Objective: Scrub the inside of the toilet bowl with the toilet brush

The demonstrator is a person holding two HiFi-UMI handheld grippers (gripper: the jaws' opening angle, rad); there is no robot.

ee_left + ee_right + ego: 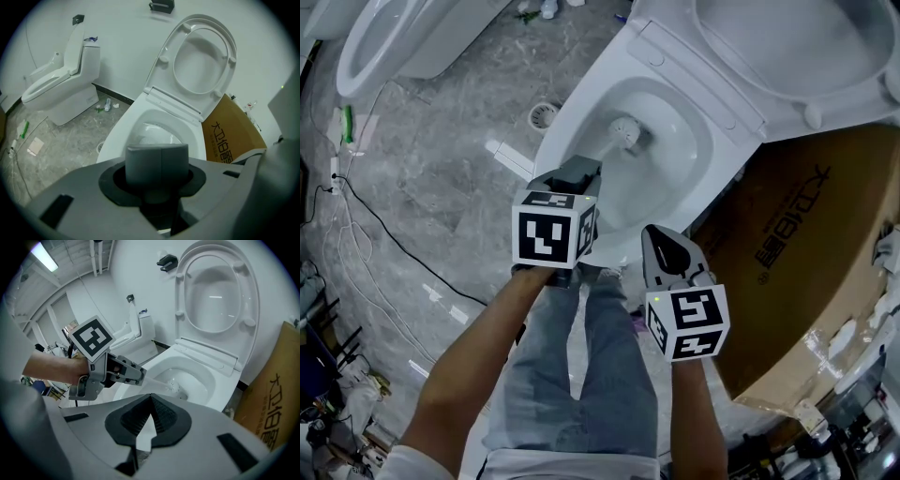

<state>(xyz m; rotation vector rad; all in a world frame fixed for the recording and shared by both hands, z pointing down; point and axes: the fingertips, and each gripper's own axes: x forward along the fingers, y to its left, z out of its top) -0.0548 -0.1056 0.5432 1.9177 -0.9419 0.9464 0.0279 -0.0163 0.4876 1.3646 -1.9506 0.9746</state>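
A white toilet bowl (675, 150) stands open in front of me. The toilet brush (625, 132) has its white bristled head down inside the bowl near the outlet. My left gripper (578, 178) is over the bowl's front rim, shut on the brush handle; the handle's grey end (157, 164) fills the jaws in the left gripper view. From the right gripper view, the brush head (177, 388) and the left gripper (133, 373) show over the bowl (206, 376). My right gripper (658, 236) hangs just right of the rim, shut and empty, its pads (157, 413) pressed together.
The seat and lid (787, 47) are raised against the wall. A big cardboard box (797, 272) leans right of the toilet. A second toilet (394, 37) stands at the far left, with a floor drain (543, 116) and a black cable (384, 234) on the grey floor.
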